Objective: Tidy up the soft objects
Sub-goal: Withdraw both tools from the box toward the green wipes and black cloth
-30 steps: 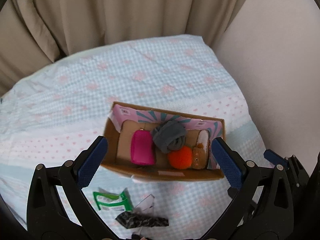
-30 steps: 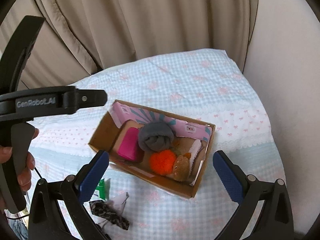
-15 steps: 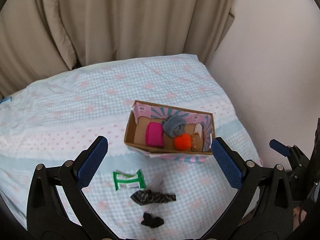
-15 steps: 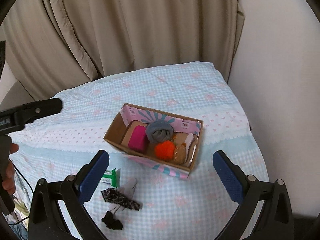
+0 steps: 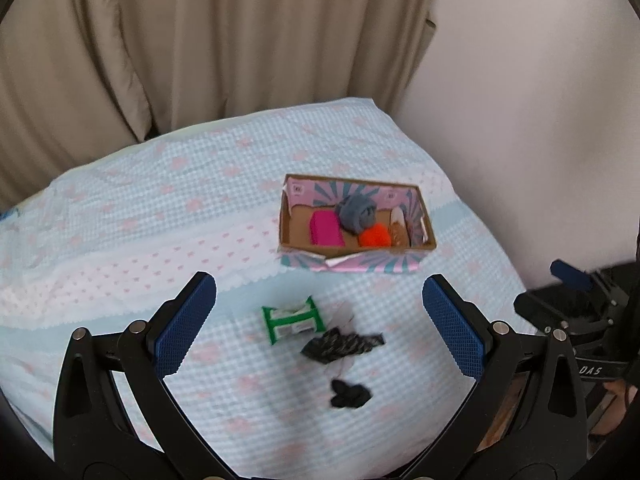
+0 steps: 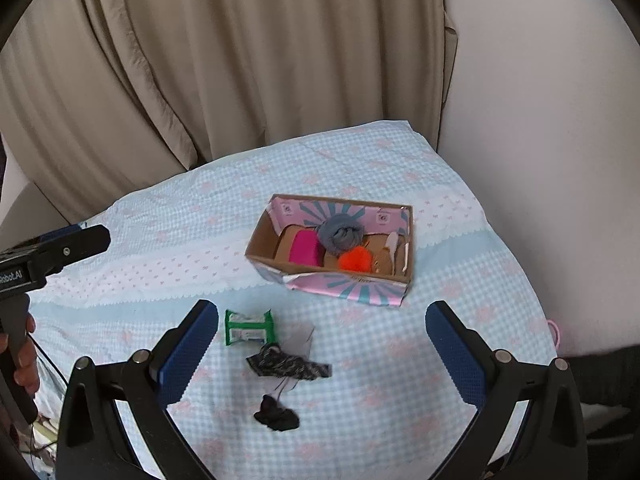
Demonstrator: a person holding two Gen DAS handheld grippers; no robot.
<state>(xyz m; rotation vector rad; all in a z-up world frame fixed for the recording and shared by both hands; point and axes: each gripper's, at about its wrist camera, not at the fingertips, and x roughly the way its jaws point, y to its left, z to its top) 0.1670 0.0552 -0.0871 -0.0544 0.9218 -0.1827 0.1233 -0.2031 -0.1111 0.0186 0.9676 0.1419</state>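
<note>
Left gripper: spread wide with nothing in it, hanging above the bed, blue pads facing each other across the loose stuff.
Right gripper: same deal, jaws gaping and empty, hovering over the same patch just to the side of the left one.
Loose items, nearest the grippers: three on the bedspread, all apart from each other. One green packet, long axis roughly across the bed. One black-and-grey patterned strip, lying flat, long axis also across the bed and tipped a bit. One small black clump, closest to the person, too crumpled to have a direction.
Box: one cardboard box with pink and teal print, open top, sitting further up the bed past the loose bits, long side running across the bed.
Inside the box: four things I can count. One pink roll at the left, one grey bundle in the middle toward the back wall, one orange pom-pom in front of it, one brownish plush at the right end, too small to make out.
Background: beige curtain behind the bed, pale wall on the right.
</note>
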